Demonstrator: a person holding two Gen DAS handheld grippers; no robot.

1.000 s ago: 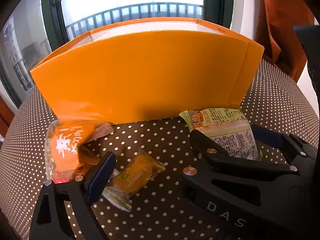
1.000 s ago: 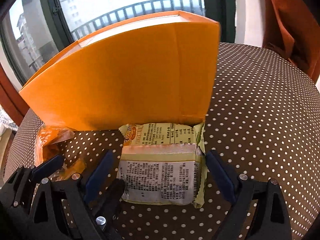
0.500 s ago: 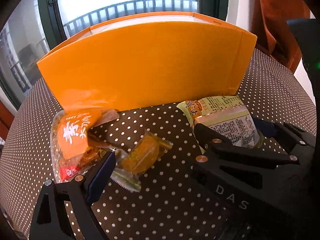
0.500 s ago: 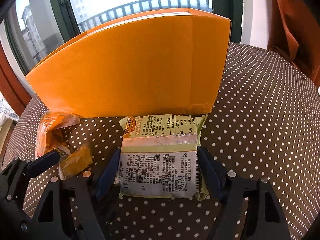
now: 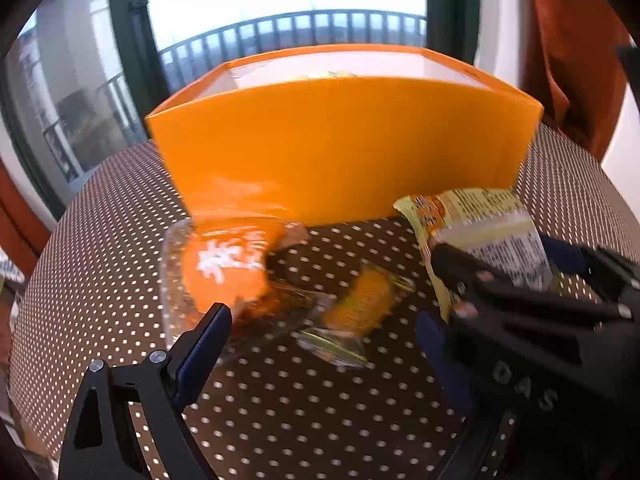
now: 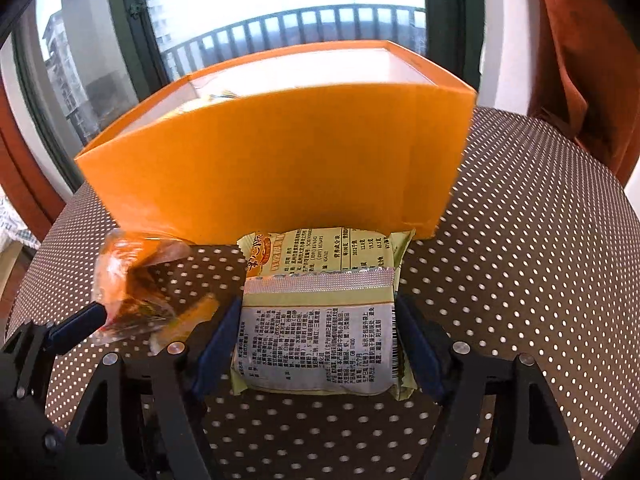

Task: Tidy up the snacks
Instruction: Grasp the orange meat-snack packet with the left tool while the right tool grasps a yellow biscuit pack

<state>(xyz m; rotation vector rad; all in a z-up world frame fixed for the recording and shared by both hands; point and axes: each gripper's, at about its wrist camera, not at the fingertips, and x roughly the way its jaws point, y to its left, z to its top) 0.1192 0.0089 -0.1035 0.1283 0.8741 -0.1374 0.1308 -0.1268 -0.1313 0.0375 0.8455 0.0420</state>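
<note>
An open orange box [image 5: 344, 148] stands on the dotted brown table; it also shows in the right wrist view [image 6: 280, 160]. My right gripper [image 6: 316, 344] is shut on a yellow-green snack pack [image 6: 320, 340], held by both sides just in front of the box. The pack also shows in the left wrist view [image 5: 480, 236]. My left gripper [image 5: 320, 344] is open above a clear bag with an orange label [image 5: 224, 272] and a small orange wrapped snack [image 5: 360, 304], holding nothing.
A snack edge shows inside the box [image 6: 212, 100]. A window with a balcony rail [image 5: 288, 32] stands behind the box. A rust curtain [image 6: 580, 60] hangs at the right. The round table's edge [image 6: 592, 264] curves away on the right.
Both grippers have pulled back and risen, so the box top now shows. The right fingers have closed in on the yellow-green pack. The left gripper stays open.
</note>
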